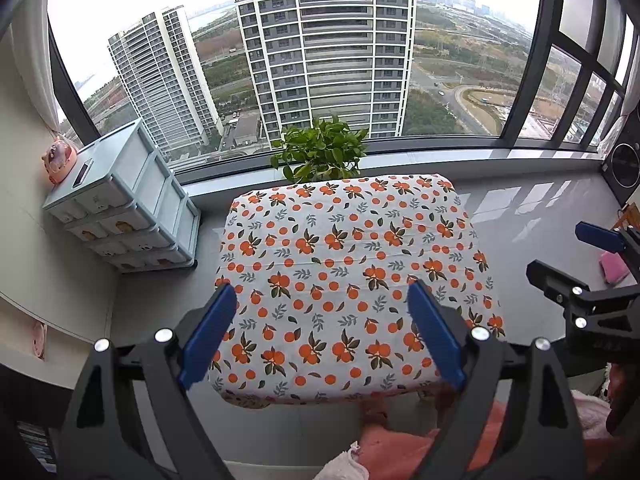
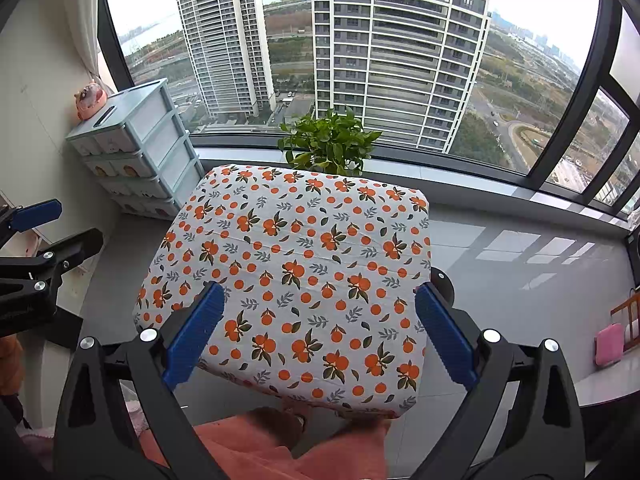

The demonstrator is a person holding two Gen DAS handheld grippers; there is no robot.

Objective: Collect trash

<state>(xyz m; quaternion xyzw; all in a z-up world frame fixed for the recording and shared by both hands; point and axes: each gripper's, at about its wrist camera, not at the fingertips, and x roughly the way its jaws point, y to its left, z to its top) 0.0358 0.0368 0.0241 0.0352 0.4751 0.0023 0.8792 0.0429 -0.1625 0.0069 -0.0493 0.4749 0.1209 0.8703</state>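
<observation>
Two blue-padded fingers of the left gripper (image 1: 320,332) stand spread wide with nothing between them, above a table (image 1: 344,256) in an orange-print cloth; no trash shows on it.

From the right wrist, the right gripper (image 2: 318,336) is likewise wide open and unloaded over the same table, a potted plant (image 2: 330,140) beyond.

Both wrist views above shared table (image 1: 320,240).

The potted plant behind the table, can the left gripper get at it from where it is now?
Probably yes: the left gripper is open over the tablecloth, nothing stands between it and the plant, though it is a long reach across.
</observation>
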